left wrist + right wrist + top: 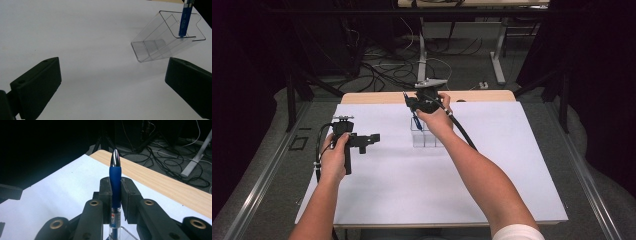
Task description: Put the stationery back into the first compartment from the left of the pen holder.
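Note:
A clear plastic organizer with several compartments stands near the middle of the white table sheet. My right gripper hangs just above it, shut on a blue pen held upright. In the right gripper view the pen is pinched between the jaws of that gripper, its chrome tip toward the camera. In the left gripper view the pen has its lower end inside one compartment of the organizer. My left gripper rests to the left, open and with nothing in it.
A strip of wooden tabletop shows beyond the sheet's far edge. Behind it are cables on the floor and table legs. Metal rails run along both sides of the table.

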Demonstrator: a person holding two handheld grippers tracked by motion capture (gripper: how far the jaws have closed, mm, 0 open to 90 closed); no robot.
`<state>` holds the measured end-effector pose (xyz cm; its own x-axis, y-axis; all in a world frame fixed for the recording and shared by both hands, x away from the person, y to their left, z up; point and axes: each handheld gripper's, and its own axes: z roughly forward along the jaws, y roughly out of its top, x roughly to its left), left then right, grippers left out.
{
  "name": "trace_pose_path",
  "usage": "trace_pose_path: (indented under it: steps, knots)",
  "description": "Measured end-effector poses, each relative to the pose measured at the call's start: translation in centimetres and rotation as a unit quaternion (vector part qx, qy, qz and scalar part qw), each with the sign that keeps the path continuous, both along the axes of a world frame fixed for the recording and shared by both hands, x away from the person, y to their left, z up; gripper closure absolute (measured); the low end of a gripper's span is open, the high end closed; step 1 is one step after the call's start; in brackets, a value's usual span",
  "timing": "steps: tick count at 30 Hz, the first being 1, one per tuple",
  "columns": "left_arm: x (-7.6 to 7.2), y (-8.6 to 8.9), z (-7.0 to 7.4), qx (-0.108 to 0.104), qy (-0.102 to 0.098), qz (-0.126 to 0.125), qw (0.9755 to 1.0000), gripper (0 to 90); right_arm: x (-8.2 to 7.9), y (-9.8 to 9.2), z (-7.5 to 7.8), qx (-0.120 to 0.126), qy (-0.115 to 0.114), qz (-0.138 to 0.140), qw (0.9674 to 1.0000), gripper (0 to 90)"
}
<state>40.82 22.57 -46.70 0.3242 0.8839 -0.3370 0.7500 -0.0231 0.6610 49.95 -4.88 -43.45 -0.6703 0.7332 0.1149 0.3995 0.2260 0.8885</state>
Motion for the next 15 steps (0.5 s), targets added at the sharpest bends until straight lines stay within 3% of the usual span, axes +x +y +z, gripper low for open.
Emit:
trace_pose_path:
  steps: [15]
  knots:
    - [0.1,0.0,0.0,0.002,0.001,-0.003,1.0,0.5,-0.4,-0.2,-1.6,-0.017,0.01,0.009,0.9998,79.9]
